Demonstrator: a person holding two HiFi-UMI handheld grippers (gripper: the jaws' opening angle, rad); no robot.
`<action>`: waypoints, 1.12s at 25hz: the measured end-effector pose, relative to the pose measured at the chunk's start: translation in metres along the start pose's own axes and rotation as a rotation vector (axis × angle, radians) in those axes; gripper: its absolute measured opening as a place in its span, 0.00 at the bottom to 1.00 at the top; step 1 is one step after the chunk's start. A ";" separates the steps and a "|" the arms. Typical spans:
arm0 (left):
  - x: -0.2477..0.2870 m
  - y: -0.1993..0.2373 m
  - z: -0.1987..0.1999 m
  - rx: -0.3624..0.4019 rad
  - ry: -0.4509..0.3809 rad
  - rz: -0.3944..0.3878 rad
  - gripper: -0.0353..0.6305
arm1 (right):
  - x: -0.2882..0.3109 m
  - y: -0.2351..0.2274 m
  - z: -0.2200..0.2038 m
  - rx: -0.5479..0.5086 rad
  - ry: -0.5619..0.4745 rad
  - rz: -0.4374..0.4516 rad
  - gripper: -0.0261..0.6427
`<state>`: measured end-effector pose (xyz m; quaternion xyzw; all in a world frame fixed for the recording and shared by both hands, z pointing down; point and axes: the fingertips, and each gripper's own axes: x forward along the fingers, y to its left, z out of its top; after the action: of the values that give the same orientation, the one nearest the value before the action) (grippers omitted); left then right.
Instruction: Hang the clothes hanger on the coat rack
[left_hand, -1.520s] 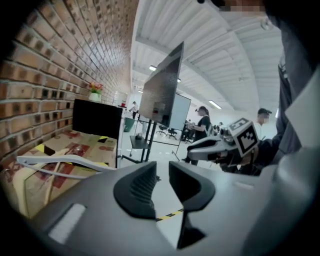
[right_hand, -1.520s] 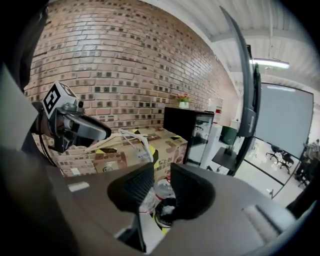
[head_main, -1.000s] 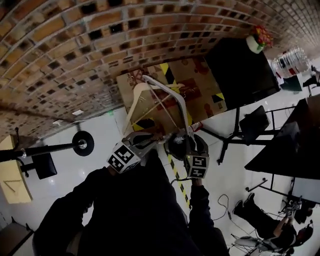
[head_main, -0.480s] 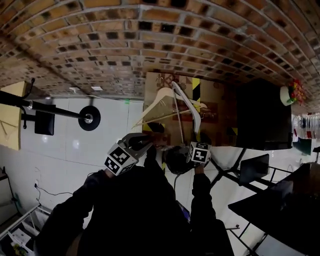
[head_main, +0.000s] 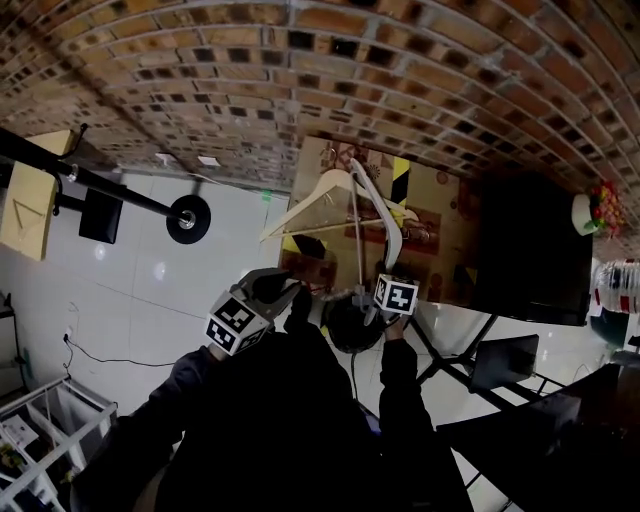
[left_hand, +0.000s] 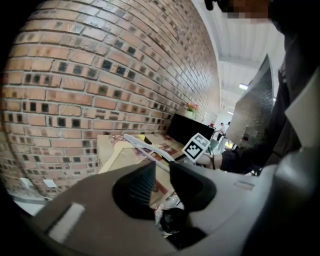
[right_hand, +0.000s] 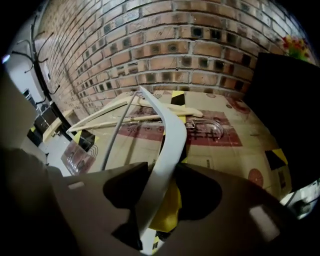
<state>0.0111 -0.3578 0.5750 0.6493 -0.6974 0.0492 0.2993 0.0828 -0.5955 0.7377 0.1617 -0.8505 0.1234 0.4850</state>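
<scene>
A white plastic hanger (head_main: 385, 215) leans over a cardboard box (head_main: 445, 220) by the brick wall, next to a wooden hanger (head_main: 320, 195). My right gripper (head_main: 362, 296) is at the white hanger's lower end. Its jaws are opening: the white hanger (right_hand: 170, 135) runs between them in the right gripper view, resting against one jaw with a gap at the other. My left gripper (head_main: 288, 290) hovers apart to the left, its jaws (left_hand: 162, 167) slightly parted around nothing. The black coat rack (head_main: 110, 190) with its round base stands at the left; its hooks (right_hand: 37, 55) show by the wall.
A large black panel (head_main: 530, 250) stands right of the box, with a flower pot (head_main: 592, 210) beyond it. Black stands and tables (head_main: 505, 360) fill the right floor. A yellow board (head_main: 30, 195) and a white shelf (head_main: 50, 430) are at the left.
My right gripper has sunk toward the box with the white hanger, and its jaws have parted. The head view has swung left, bringing the coat rack's base further in.
</scene>
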 end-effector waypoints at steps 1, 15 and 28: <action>0.000 -0.002 0.000 0.002 -0.002 0.004 0.20 | -0.001 -0.003 -0.001 0.031 -0.007 0.017 0.31; -0.019 0.012 0.007 -0.032 -0.065 0.117 0.19 | -0.066 0.017 0.051 -0.115 -0.233 0.133 0.23; -0.110 0.078 0.024 -0.141 -0.251 0.397 0.19 | -0.123 0.189 0.177 -0.539 -0.458 0.441 0.23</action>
<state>-0.0729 -0.2606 0.5276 0.4781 -0.8447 -0.0228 0.2394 -0.0727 -0.4678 0.5329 -0.1336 -0.9526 -0.0420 0.2701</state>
